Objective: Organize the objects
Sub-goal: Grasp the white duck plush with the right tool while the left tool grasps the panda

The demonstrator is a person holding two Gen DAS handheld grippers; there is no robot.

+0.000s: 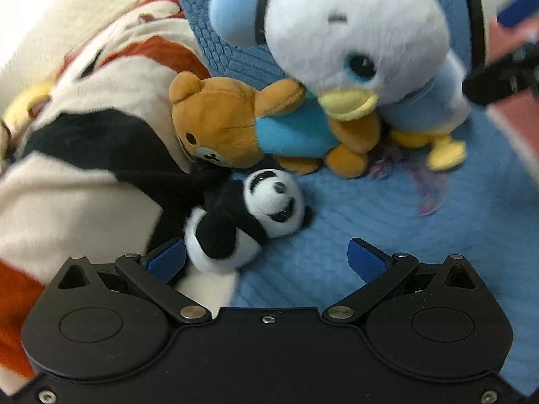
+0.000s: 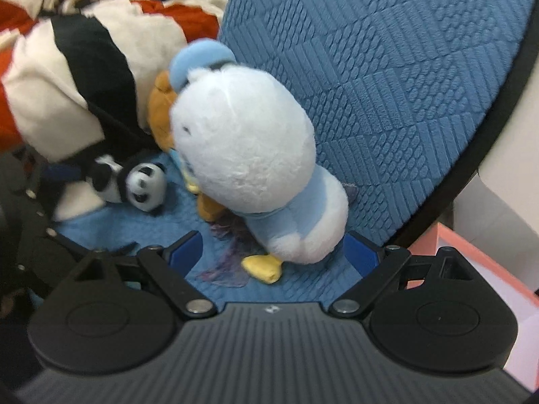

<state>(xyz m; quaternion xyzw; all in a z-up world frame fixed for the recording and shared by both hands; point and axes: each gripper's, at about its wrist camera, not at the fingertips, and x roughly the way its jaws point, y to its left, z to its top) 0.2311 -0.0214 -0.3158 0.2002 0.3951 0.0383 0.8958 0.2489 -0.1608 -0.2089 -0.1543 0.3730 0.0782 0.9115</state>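
Where duck plush [image 2: 249, 155] hides bear [image 1: 249, 124] — left view shows it | both hand-held grippers [image 1: 266, 259] [image 2: 273, 252] wide, empty

Left gripper [image 1: 266, 256] angled downward, jaws spread wide, nothing clamped; right gripper [image 2: 274, 252] likewise pitched downward, blue pads [image 2: 187, 250] wide apart, gripping nothing.

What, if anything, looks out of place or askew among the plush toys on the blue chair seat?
The brown bear and the small panda lie toppled on their sides on the seat, the bear wedged under the white duck. A frayed purple scrap lies loose beside the duck's foot.
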